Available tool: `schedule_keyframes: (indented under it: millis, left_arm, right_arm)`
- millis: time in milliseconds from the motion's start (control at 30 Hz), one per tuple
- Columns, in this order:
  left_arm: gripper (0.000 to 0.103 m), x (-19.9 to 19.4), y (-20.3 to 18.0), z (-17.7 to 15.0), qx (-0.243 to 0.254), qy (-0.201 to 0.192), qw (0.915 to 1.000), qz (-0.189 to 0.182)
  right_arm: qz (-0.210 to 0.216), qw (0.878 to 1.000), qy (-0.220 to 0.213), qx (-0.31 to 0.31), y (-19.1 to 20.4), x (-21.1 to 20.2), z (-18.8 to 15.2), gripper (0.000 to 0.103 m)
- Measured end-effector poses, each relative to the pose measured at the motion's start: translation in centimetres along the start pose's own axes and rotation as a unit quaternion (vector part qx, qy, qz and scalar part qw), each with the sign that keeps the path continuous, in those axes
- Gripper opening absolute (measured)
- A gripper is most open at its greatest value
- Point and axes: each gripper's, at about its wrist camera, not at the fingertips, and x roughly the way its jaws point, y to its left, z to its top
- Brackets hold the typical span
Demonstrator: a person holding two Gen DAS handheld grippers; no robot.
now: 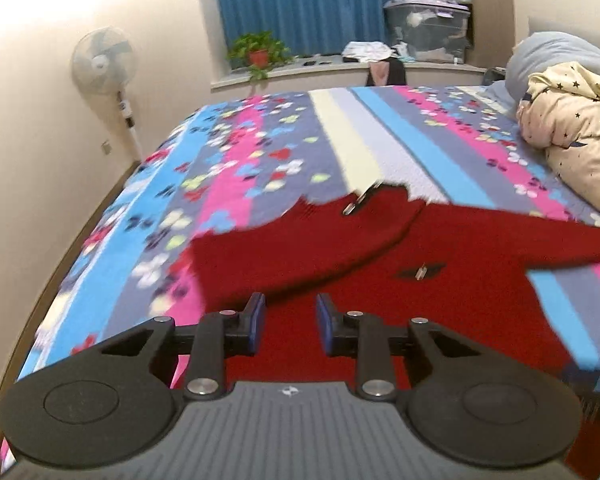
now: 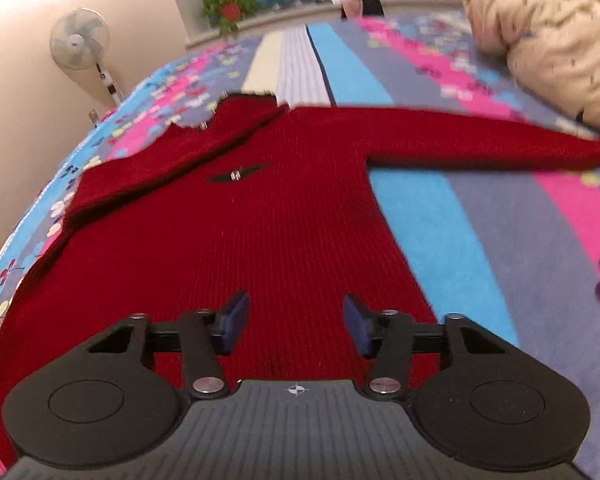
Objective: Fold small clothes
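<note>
We see a bed w/ striped floral bedspread filling mid-frame. Upper left: standing fan by the wall. Top centre: blue curtain, potted plant on the sill; storage bin to its right. Right edge: cream star-print quilt.

From my left wrist view, the red sweater is cut off by the right edge at its outstretched sleeve, and its hem is hidden beneath the left hand-held gripper. In my right wrist view, the sleeve cuff leaves the frame at right and the hem is hidden under the right hand-held gripper. The small metal ornament on the chest is too blurred to identify. Bedspread patterns smear with motion blur.
</note>
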Motion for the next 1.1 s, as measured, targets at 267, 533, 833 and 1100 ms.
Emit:
schedule_keyframes:
  millis: [267,533,833,1100]
  left_arm:
    - [0.032,11.2,-8.6,6.7,0.030,0.013,0.9980,-0.054]
    - [0.073,24.7,-14.3,7.4,0.062,0.065,0.9958,-0.021]
    - [0.010,29.0,-11.7,5.9,0.165,0.035,0.9848,0.040]
    - [0.008,18.3,14.2,4.2,0.014,-0.034,0.9801,0.195]
  right_arm:
    - [0.001,0.998,0.065,-0.003,-1.6,2.9,-1.5,0.006]
    - [0.025,0.997,0.079,-0.007,-2.3,3.2,-1.0,0.007]
    - [0.010,0.997,0.071,-0.030,-1.3,4.0,-0.7,0.007]
    - [-0.010,0.997,0.062,-0.046,-0.2,3.7,-0.9,0.007]
